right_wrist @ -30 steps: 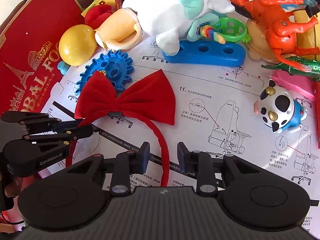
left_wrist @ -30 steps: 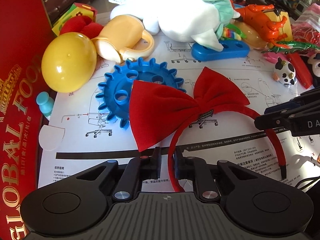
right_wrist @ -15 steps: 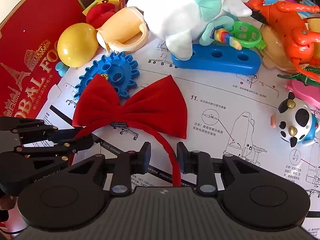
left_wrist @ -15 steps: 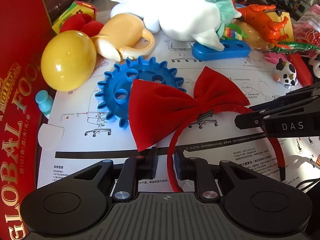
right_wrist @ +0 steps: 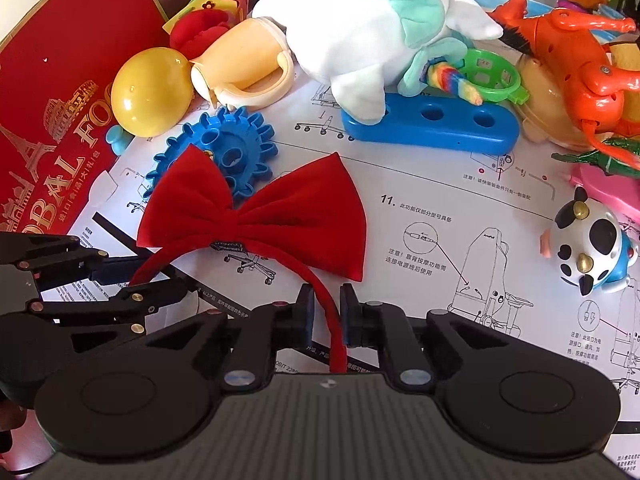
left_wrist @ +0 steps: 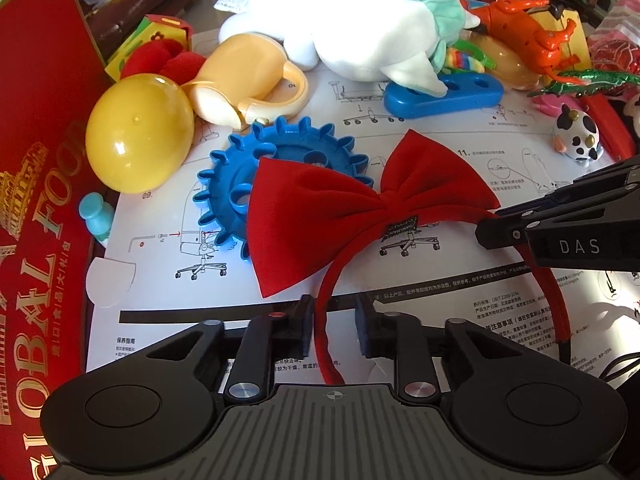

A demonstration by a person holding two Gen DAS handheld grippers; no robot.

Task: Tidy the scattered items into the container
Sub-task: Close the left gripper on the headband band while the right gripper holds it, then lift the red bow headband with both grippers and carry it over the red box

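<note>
The red bow headband (right_wrist: 256, 216) lies on the instruction sheet (right_wrist: 460, 216) spread over the worktop, its bow partly covering the blue gear (right_wrist: 224, 152). The right gripper (right_wrist: 327, 312) has just closed its jaws, which now pinch one arm of the band. The left gripper (left_wrist: 332, 326) has just been closing too; the band's other arm runs between its jaws, though a gap still shows on one side.

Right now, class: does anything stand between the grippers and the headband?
Nothing visible does. The headband already has one end between the jaws of the left gripper and the other between those of the right gripper; both have just been closing.
</note>
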